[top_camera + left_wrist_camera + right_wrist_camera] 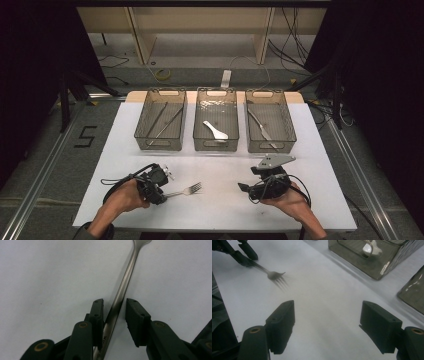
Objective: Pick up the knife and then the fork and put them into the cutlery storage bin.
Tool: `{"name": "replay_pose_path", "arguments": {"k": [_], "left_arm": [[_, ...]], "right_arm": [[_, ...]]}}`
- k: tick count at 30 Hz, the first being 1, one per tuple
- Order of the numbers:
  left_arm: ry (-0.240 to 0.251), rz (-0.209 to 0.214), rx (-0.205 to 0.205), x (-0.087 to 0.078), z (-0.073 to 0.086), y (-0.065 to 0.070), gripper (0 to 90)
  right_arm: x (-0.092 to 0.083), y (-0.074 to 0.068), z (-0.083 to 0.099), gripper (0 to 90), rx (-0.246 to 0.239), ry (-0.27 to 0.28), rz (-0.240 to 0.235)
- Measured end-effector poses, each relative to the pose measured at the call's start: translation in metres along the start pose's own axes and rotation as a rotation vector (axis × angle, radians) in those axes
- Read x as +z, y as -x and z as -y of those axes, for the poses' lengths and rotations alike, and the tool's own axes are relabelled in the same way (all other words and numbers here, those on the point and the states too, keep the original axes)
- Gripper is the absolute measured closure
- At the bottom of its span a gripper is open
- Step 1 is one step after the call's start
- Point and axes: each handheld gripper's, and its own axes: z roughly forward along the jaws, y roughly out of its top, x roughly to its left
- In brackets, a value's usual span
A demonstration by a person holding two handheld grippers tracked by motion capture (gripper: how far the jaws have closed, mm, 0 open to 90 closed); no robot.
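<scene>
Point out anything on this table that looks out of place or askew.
One item: a fork lies loose on the white table, outside the three bins that hold the other cutlery. The left claw straddles its handle. Nothing looks spilled or damaged.

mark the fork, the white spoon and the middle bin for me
fork (pixel 192 189), high view, on the head where the tines begin.
white spoon (pixel 216 131), high view, on the middle of the handle, toward the bowl.
middle bin (pixel 216 146), high view, on its near wall.

Brushed metal fork (pixel 124 287) on matt white table (pixel 50 277); translucent smoky glossy plastic bins (pixel 160 119).
</scene>
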Motion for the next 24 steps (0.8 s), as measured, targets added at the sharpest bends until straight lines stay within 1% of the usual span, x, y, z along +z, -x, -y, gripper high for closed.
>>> {"name": "replay_pose_path", "arguments": {"k": [6,8,10,11,18,19,20,22,23,24], "left_arm": [[-0.001,0.000,0.018,0.0009,-0.0014,0.0026,73.7],[-0.006,-0.003,0.032,0.0008,-0.0018,0.0037,74.7],[-0.011,0.004,0.055,0.0004,-0.0021,0.0046,78.0],[-0.009,0.006,0.052,0.0004,-0.0019,0.0046,80.3],[0.035,0.031,0.022,0.0000,0.0001,0.0010,81.4],[0.032,0.032,0.022,-0.0006,-0.0005,0.0009,81.4],[0.039,0.034,0.025,-0.0016,-0.0009,0.0006,81.5],[0.062,0.042,0.014,-0.0041,-0.0018,0.0011,81.5],[0.067,0.041,0.017,-0.0062,-0.0027,0.0018,81.5],[0.077,0.028,0.022,-0.0087,-0.0040,0.0038,81.6]], "right_arm": [[0.0011,-0.0007,-0.0002,29.0,-0.005,-0.004,0.000],[0.0019,0.0000,0.0002,29.0,-0.008,-0.009,0.002],[0.0022,0.0002,0.0003,29.0,-0.009,-0.009,0.003],[0.0021,0.0001,0.0002,29.0,-0.010,-0.009,0.001],[0.0022,-0.0012,-0.0003,29.2,-0.010,-0.010,0.001],[0.0022,-0.0015,-0.0005,29.3,-0.010,-0.008,0.000],[0.0022,-0.0018,-0.0006,29.4,-0.013,-0.008,-0.002],[0.0023,-0.0028,-0.0009,29.4,-0.018,-0.008,-0.008],[0.0027,-0.0038,-0.0012,29.5,-0.018,-0.003,-0.008],[0.0027,-0.0049,-0.0017,29.6,-0.023,0.000,-0.013]]}}
